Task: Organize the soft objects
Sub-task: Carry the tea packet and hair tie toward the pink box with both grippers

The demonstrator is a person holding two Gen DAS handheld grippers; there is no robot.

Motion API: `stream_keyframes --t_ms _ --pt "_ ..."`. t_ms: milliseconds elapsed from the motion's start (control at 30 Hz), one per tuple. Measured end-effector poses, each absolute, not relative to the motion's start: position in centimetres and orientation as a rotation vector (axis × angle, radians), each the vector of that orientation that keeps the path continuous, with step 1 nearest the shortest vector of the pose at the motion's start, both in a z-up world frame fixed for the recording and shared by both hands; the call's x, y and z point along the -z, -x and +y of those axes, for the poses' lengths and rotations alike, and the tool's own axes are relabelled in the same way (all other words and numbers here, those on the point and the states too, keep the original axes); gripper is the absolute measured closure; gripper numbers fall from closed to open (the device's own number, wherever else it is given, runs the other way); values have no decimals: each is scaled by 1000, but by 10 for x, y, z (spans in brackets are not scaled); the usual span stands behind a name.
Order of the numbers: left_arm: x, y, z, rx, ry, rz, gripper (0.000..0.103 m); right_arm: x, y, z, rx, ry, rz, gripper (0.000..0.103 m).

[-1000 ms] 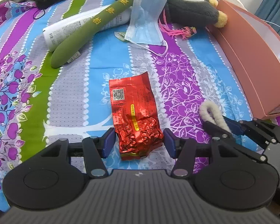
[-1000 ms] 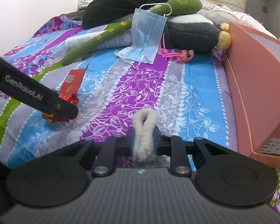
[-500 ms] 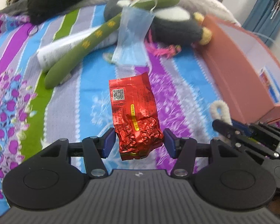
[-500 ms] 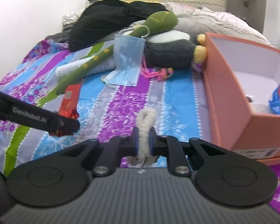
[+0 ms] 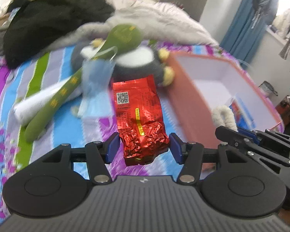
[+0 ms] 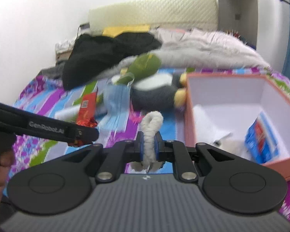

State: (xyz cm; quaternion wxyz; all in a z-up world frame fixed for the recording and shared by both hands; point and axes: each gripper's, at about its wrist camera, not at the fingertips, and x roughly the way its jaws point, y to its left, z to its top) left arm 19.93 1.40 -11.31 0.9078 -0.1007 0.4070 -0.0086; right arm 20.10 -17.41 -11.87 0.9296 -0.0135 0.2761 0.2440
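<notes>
A red foil packet [image 5: 139,116] hangs lifted off the bed, with my left gripper [image 5: 145,147] shut on its crumpled lower end. In the right wrist view the same packet [image 6: 87,110] and the left gripper [image 6: 83,135] show at the left. My right gripper [image 6: 149,145] is shut on a white fluffy loop [image 6: 151,123] that stands up between the pads. That loop [image 5: 223,116] and the right gripper [image 5: 239,133] also appear at the right of the left wrist view. An open pink box [image 6: 189,116] lies just right of both grippers.
On the striped bedspread [image 5: 48,73] lie a long green plush [image 5: 67,89], a blue face mask [image 5: 96,89], a penguin plush [image 5: 141,63] and a white tube [image 5: 29,106]. A black garment [image 6: 106,54] and grey blanket [image 6: 203,50] lie behind. The box holds a blue packet [image 6: 259,135].
Both grippers have risen off the bedspread with the packet and the loop. The views now tilt up and the open box's white inside shows.
</notes>
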Motion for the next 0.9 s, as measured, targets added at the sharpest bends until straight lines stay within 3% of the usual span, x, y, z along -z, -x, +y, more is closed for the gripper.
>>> stream_keyframes --t_ms 500,700,900 --pt "34 -260 -56 178 157 712 42 38 -241 -245 -352 -8 385 88" --pt "23 -283 -99 255 119 705 42 39 -264 -282 -299 -40 444 88" --pt "50 -322 -127 317 147 827 42 66 -286 -310 -234 -54 568 88"
